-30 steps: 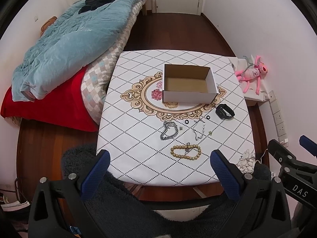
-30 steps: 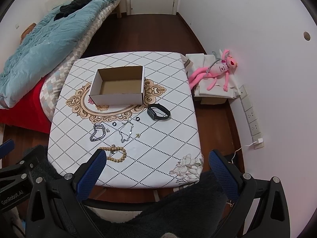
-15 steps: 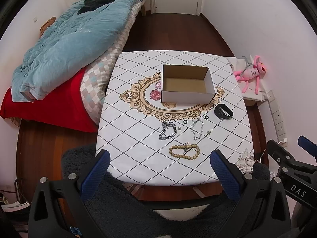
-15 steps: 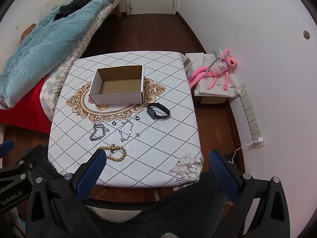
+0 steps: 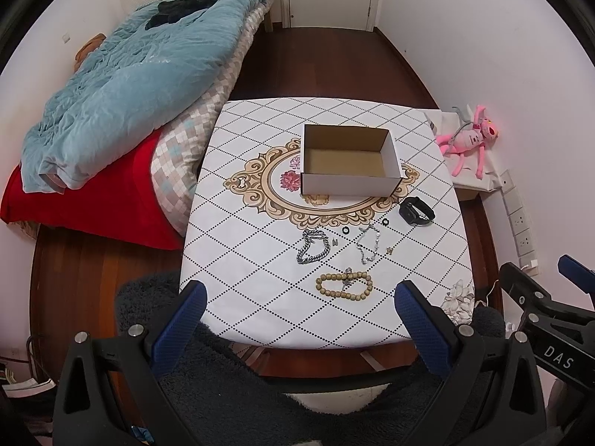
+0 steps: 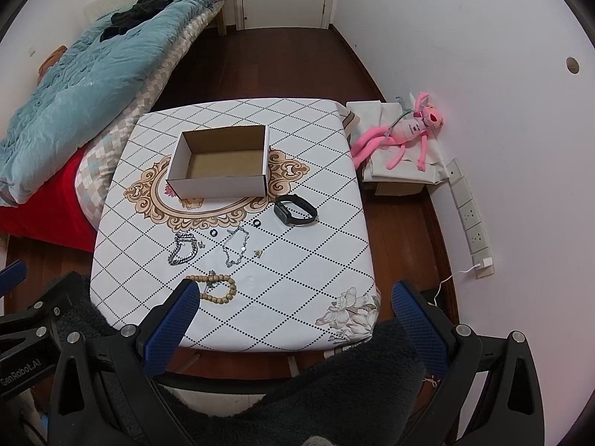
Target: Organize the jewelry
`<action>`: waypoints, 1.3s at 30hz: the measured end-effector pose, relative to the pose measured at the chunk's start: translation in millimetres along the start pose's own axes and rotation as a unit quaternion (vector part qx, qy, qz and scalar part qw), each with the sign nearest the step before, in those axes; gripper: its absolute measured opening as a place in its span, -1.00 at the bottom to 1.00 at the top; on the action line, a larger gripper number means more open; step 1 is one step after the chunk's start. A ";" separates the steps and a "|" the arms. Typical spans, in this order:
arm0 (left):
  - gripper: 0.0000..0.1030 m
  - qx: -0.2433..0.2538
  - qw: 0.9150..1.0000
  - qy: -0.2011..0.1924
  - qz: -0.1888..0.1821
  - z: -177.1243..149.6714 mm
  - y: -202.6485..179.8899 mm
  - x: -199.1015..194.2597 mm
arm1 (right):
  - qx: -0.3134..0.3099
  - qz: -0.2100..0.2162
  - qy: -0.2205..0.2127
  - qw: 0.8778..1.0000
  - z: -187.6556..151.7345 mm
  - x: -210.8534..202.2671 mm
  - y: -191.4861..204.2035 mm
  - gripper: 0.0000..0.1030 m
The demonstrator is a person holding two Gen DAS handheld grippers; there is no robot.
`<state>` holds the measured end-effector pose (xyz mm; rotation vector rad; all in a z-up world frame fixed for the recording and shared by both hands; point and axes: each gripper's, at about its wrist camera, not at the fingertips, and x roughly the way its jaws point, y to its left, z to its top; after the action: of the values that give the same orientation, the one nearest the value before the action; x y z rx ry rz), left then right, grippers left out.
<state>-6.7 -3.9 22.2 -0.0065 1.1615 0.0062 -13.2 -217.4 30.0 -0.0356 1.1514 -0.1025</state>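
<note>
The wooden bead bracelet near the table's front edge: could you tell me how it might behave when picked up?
The bead bracelet lies in a loose loop, so it probably droops when pinched. Its round beads may slip between fingers. It looks light.

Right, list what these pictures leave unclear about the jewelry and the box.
- Beaded bracelet: right view, near end hidden behind the right gripper finger.
- Tiny charms beside the thin chain: too small to identify in either view.
- Box: its near inner wall is hidden by the box's own front, both views.
</note>
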 end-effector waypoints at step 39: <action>1.00 0.023 0.996 0.049 0.073 0.7 21.4 113.8 | -0.008 0.004 0.079 0.997 -0.8 102.0 19.1 1.00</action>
<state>39.0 17.6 -82.0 0.1199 1.2569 0.1100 28.4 -208.6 -64.7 -0.0367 1.3108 -0.0906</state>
